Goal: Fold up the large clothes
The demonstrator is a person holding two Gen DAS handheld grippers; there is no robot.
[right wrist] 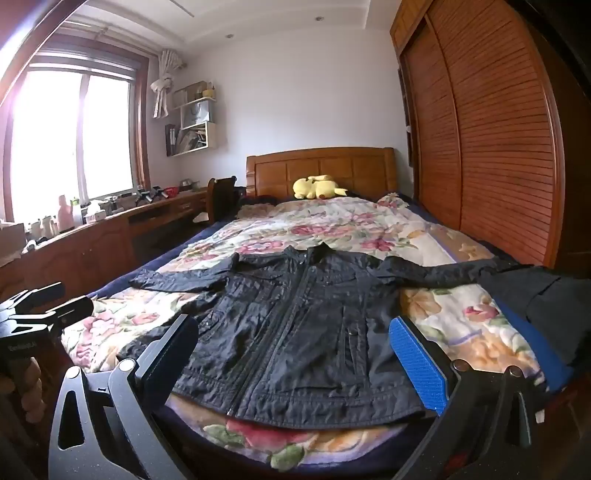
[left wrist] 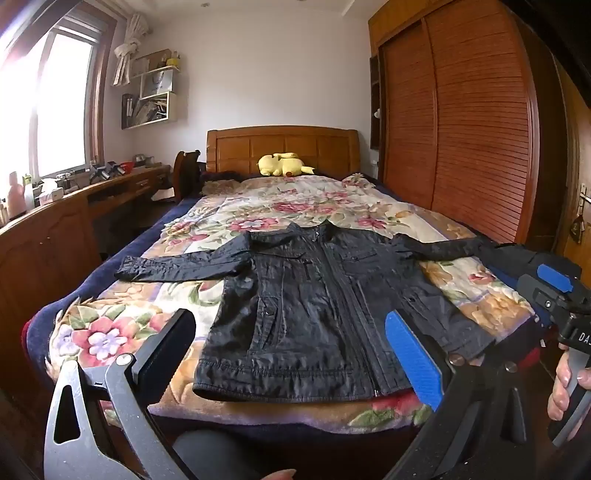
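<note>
Both grippers' fingers spread wide, holding nothing.
Left gripper [left wrist: 291, 354] and right gripper [right wrist: 295, 354] hover near jacket [left wrist: 314, 306] hem on bed [left wrist: 258, 199].

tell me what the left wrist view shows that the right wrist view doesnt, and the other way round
Only the left wrist view: a hand gripping the right tool, and a door handle at the right edge.

Only the right wrist view: the ceiling with recessed lights, and the left tool.

Both: the black jacket spread flat on the floral blanket, zipped, sleeves out; the yellow plush; open tools.
</note>
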